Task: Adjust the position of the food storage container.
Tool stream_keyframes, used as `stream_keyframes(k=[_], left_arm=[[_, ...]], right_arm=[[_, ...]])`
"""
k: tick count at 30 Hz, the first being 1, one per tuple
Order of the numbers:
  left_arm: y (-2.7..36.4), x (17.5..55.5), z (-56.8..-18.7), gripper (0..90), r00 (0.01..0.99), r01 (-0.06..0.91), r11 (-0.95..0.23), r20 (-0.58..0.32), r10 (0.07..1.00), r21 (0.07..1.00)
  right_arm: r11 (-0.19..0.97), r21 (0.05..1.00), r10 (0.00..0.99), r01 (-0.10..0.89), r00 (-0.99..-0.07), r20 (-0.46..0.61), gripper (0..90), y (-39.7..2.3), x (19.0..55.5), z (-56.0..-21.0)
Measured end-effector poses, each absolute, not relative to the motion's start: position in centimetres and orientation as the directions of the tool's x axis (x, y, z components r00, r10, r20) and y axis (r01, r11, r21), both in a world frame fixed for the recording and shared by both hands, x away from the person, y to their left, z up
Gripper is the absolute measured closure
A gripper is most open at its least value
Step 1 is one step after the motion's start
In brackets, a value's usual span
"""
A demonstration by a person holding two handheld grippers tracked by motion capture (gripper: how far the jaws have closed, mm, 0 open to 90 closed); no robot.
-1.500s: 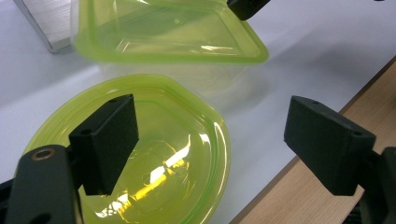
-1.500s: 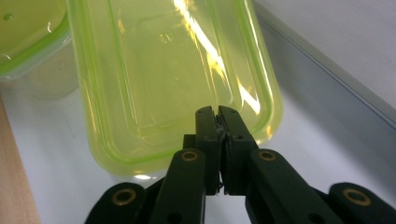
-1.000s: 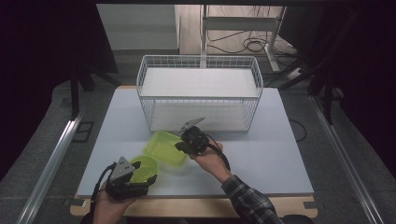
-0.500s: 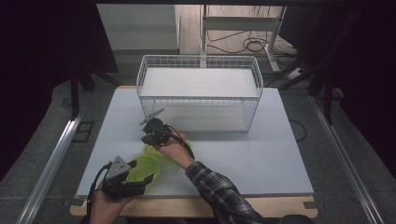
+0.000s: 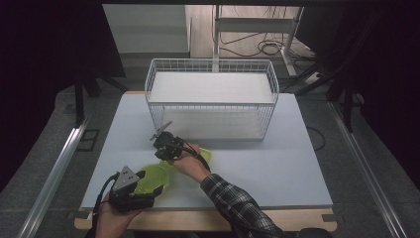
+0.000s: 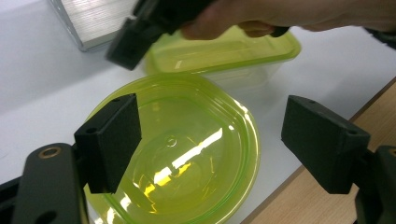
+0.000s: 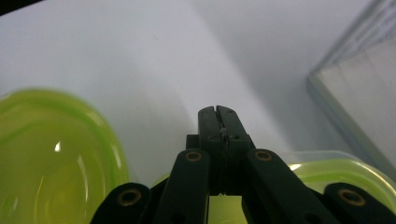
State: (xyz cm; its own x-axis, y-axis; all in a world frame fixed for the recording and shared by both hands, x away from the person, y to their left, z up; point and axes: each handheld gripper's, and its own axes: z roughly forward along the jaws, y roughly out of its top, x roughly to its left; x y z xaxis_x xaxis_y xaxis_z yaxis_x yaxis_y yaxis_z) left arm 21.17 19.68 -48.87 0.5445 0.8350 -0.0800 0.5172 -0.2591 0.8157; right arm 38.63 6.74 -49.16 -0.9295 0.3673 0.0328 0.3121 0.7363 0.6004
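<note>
Tabletop from the high view: right gripper (image 5: 159, 135), jaws together, hangs above a translucent yellow-green rectangular plastic container (image 5: 204, 155). Left gripper view: left gripper (image 6: 210, 140), jaws apart, straddles a round yellow-green plastic lid (image 6: 187, 154). Right gripper view: closed tips could knock the container askew.

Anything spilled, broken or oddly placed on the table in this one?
Nothing stands out. The round green lid lies flat by the green container, apart from it. The wire basket stands upright. No spill or damage shows.
</note>
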Motion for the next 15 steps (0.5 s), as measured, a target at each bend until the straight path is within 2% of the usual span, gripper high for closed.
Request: stream_keyframes(k=[5,15], left_arm=[[19.6,21.2,-48.8,21.0,0.549,0.518,-0.261,-0.083,0.832,0.815],[19.3,21.2,-48.7,24.6,0.562,0.517,-0.258,-0.096,0.822,0.816]], right_arm=[[0.743,0.592,0.367,0.313,-0.930,0.031,89.1,4.7,38.0,-49.0],[0.706,0.603,0.394,0.371,-0.914,0.100,89.1,-1.6,36.1,-48.7]])
